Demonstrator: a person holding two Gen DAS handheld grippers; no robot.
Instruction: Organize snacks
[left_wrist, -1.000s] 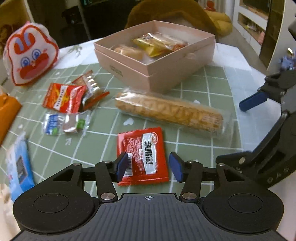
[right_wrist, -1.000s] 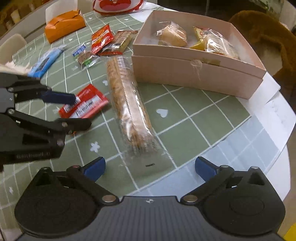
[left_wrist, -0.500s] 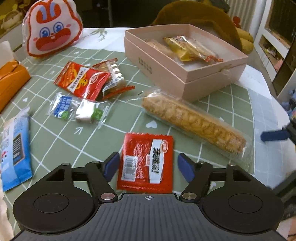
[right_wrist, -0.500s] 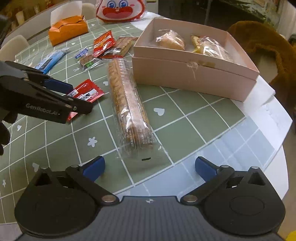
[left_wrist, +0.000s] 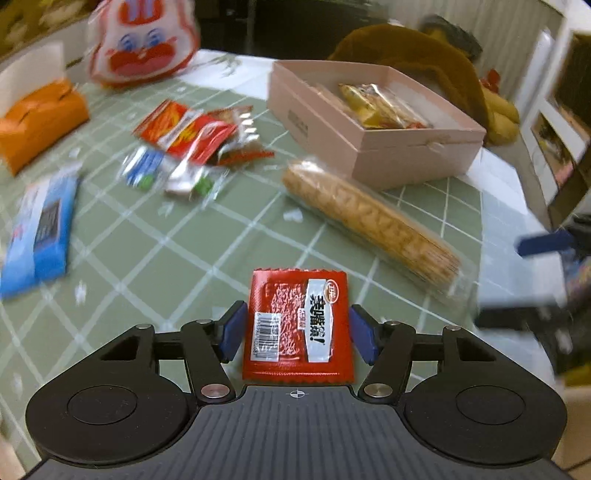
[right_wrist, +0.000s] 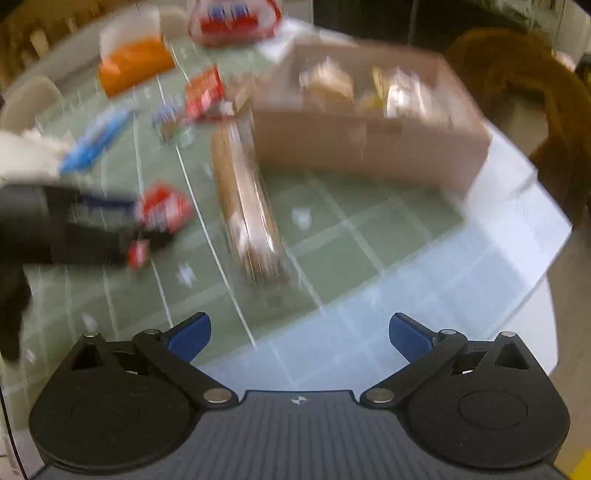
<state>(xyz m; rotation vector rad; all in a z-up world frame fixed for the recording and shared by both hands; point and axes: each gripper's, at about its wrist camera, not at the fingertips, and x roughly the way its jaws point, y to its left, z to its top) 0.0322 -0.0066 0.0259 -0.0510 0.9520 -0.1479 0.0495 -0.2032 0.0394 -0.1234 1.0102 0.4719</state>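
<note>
Left gripper (left_wrist: 295, 334) jaws straddle the red packet (left_wrist: 297, 325) on the worktop (left_wrist: 155, 254), slightly apart from it (not clamped). Cracker sleeve (left_wrist: 369, 225) at 1 o'clock lies against the pink box (left_wrist: 373, 125). Right gripper (right_wrist: 300, 334) wide open, empty.

Left gripper (left_wrist: 294, 332) low over green checked tablecloth (left_wrist: 155, 254), blue-padded fingers (left_wrist: 232, 329) spread either side of flat red foil snack packet (left_wrist: 297, 325); contact not clear. Beyond, long clear-wrapped biscuit sleeve (left_wrist: 369, 225) lying diagonally, its far end near open pale pink cardboard box (left_wrist: 373, 125) holding wrapped snacks. Left of the box, pile of small red and clear sachets (left_wrist: 195, 144). Blue flat packet (left_wrist: 40, 229) and orange tissue pack (left_wrist: 37, 122) at far left, blurred. Rabbit-faced bag (left_wrist: 142, 40) at the back. Right gripper's blue finger (left_wrist: 543, 242) at right edge.
</note>
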